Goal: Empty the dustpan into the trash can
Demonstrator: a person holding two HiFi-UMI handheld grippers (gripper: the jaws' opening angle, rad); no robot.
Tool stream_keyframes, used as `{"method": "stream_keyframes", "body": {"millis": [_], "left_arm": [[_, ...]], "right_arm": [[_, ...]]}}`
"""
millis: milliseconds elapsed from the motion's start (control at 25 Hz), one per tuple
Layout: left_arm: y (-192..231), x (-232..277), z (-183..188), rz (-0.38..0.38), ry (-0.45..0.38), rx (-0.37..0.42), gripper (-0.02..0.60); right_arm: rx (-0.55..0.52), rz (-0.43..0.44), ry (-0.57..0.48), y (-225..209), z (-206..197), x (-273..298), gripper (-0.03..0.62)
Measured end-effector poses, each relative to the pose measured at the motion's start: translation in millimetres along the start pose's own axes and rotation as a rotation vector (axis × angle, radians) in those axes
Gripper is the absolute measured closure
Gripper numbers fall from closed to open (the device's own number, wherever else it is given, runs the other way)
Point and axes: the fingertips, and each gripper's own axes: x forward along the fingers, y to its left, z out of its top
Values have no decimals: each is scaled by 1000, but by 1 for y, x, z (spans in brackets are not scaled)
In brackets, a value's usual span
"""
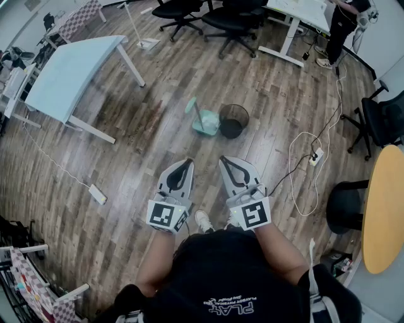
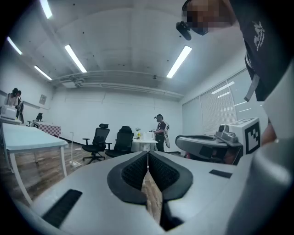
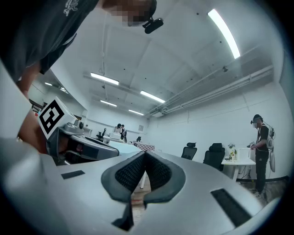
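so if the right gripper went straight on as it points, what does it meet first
Probably nothing nearby: the right gripper points roughly level, passing above the trash can on the floor. Beyond, maybe the blue table; depth unclear.

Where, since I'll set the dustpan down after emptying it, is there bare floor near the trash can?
Bare floor lies between the dustpan and the light-blue table, and on the near side of the trash can. Crowded: right of it, a white cable and power strip; beyond, office chairs.

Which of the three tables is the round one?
The yellow table at the right edge of the head view; the light blue table at upper left and the white desk at the top are straight-edged.
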Motion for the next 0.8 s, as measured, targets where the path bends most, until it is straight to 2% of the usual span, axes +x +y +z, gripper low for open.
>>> {"method": "stream_keyframes", "body": {"millis": [360, 600, 800], "left_arm": [[-7, 33, 2, 7, -8, 15, 557], [2, 33, -1, 14, 11, 7, 557], [13, 22, -3, -8, 23, 6, 557]], "right_arm": [[35, -23, -35, -33, -3, 3, 571], [51, -13, -94, -31, 6, 2, 571], [55, -41, -93, -18, 10, 7, 571]]}}
